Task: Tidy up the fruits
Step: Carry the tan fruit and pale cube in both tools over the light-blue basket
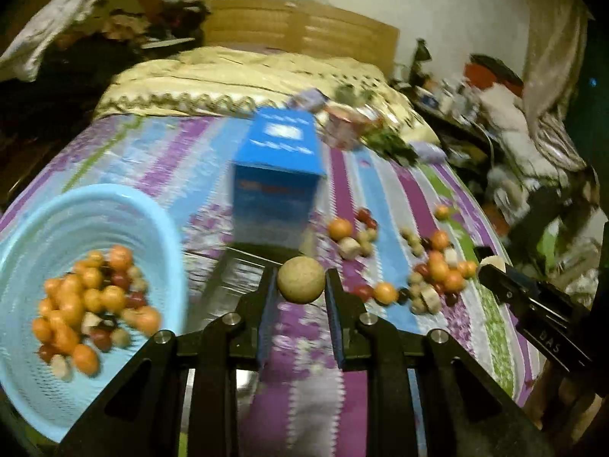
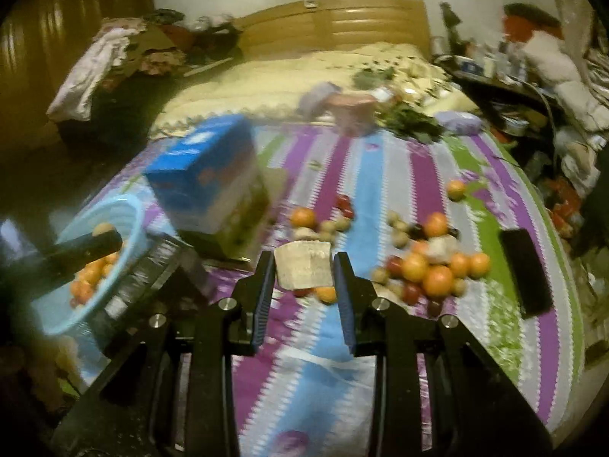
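A: Left tongs [image 1: 300,280] are seen pinching a round tan ball fruit [image 1: 300,279] at the fingertips, above the striped bed cover [image 1: 316,388]. No long axis can be given for it, since it is round.

B: Right tongs [image 2: 303,269] are closed on a pale wedge [image 2: 303,268]. Its cut face is turned toward the camera, and its long side is laid across, from one finger to the other.

A: Where is the rest of the fruit found?

B: A heap of orange, red and tan pieces [image 1: 437,270] is spread on the cover to the right of the left tongs. A smaller group [image 1: 352,234] is seen just beyond the ball, near a blue box [image 1: 278,175].

A: And the basket?

B: A light blue basket [image 1: 42,388] is placed at the left, on the cover's edge, with many pieces [image 1: 87,297] already gathered in it. In the right view its rim is partly hidden by the left tongs.

A: Anything else on the cover?

B: A dark flat slab [image 2: 527,272] is laid at the right, its long axis running away from the camera. The views are blurred.
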`<state>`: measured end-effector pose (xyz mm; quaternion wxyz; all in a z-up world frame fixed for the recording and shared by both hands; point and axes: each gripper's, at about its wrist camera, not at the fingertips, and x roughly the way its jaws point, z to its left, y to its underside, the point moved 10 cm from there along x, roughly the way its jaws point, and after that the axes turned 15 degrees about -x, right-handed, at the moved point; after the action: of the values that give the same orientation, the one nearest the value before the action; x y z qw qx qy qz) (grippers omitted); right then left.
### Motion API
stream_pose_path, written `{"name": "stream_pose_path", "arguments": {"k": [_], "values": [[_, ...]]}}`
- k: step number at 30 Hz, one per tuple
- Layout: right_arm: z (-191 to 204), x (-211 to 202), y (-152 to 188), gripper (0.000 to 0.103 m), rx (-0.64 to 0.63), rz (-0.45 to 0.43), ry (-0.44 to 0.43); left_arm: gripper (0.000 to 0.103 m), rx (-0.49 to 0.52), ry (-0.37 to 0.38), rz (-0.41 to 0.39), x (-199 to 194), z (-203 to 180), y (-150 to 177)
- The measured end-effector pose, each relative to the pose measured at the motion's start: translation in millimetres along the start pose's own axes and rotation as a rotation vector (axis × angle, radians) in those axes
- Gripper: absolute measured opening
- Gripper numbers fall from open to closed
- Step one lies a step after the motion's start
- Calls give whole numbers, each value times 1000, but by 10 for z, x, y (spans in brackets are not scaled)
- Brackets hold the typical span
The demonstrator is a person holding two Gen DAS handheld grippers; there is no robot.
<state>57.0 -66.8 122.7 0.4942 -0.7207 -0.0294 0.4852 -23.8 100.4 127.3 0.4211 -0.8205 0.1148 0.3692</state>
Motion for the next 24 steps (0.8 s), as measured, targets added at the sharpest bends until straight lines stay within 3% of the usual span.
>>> {"name": "stream_pose_path", "arguments": {"k": [12, 24], "values": [[1143, 132, -741, 32, -116, -49, -158, 25, -133, -107, -78, -569, 1083, -466], [2043, 379, -1040, 32, -173, -1, -301, 25, -252, -183, -107, -851, 2094, -693]]}}
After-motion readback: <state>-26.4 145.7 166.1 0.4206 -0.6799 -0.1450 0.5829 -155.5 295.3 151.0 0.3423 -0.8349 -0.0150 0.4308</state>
